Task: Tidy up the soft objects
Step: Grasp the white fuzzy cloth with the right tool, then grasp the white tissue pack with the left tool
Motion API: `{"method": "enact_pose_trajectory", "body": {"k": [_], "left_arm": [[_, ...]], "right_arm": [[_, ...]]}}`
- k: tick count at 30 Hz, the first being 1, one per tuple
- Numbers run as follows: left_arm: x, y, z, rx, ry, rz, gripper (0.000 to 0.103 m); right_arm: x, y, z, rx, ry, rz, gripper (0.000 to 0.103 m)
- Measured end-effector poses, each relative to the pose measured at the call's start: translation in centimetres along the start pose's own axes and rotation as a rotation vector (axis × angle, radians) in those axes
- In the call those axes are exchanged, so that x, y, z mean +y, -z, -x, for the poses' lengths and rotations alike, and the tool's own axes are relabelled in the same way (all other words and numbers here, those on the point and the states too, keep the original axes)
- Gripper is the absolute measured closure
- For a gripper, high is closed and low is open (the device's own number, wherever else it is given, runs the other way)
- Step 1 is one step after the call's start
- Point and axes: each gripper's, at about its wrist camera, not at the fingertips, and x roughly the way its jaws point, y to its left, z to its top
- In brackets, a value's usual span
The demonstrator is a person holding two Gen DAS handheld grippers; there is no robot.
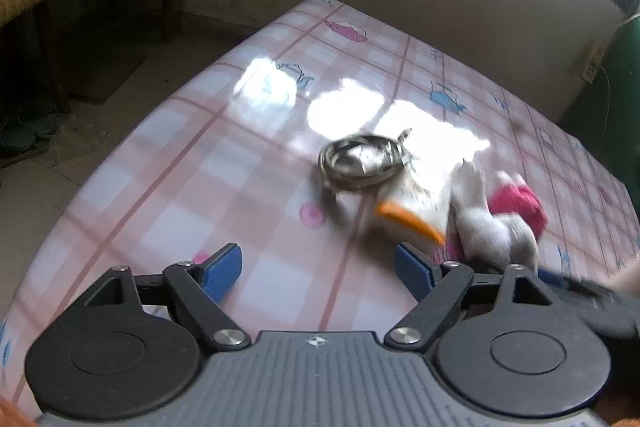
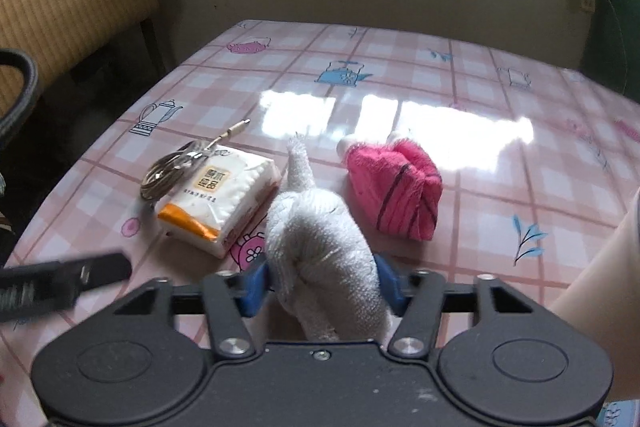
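Gripping the white towel, the right gripper had its jaws clamped on it. Left gripper hung wide open over the surface, near the tissue pack.

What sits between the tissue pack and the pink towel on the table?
In the right wrist view, the white towel held by the right gripper stands between the tissue pack and the pink towel.

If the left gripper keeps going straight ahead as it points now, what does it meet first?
Probably the coiled cable, which lies almost dead ahead of the open left gripper, with bare tablecloth before it. The tissue pack sits just right of that line. The picture is blurred, so depth is uncertain.
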Motion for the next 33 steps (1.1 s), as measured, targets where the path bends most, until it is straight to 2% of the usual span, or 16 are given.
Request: {"method": "enact_pose_trajectory", "body": {"k": [3,7,12,15,17,19,21,23,26,30,33], "left_arm": [[-0.7,-0.8,-0.9,-0.002,0.052,-0.015,0.018],[-3.1,-0.7,-2.2,-0.003,0.09,-0.096,0.017],[-6.1,-0.7,-4.0,-0.041,0.033,-0.187,0.009],[-7.6,-0.9,-5.1,-0.06,-0.006,-0.231,0.01],[-8.4,-1.0,-5.6,-0.076,-0.029,-0.266,0.018],[-9.0,-0.6,-5.7,-0.097,-0.049,-0.319,0.044],[-9.1,-0.1,-4.9,-0.082,-0.024,-0.339,0.05],[-8.8,0.7,-3.6,-0.069,-0.002,-0.321,0.051],[-8.8,2.4,-1.0,-0.074,-0.011,-0.312,0.051],[-7.8,4.6,2.5,-0.048,0.007,-0.223,0.051],[-8.0,5.5,4.6,-0.052,-0.007,-0.208,0.051]], "right_arm": [[-0.5,0.4,0.7,-0.005,-0.015,-0.014,0.045],[-1.4,1.5,2.2,0.0,-0.029,-0.044,0.045],[-2.0,2.8,4.1,-0.019,-0.033,-0.034,0.045],[-2.3,2.9,4.3,-0.014,-0.04,-0.04,0.045],[-2.5,3.0,4.5,-0.015,-0.04,-0.049,0.045],[-2.6,3.1,4.8,-0.017,-0.044,-0.051,0.045],[-2.6,3.2,5.4,-0.026,-0.046,-0.051,0.045],[-2.7,3.2,5.8,-0.032,-0.05,-0.052,0.045],[-2.9,3.4,6.7,-0.041,-0.062,-0.054,0.045],[-2.7,4.2,8.0,-0.028,-0.09,-0.058,0.045],[-2.2,4.7,9.3,-0.034,-0.095,-0.043,0.045]]}}
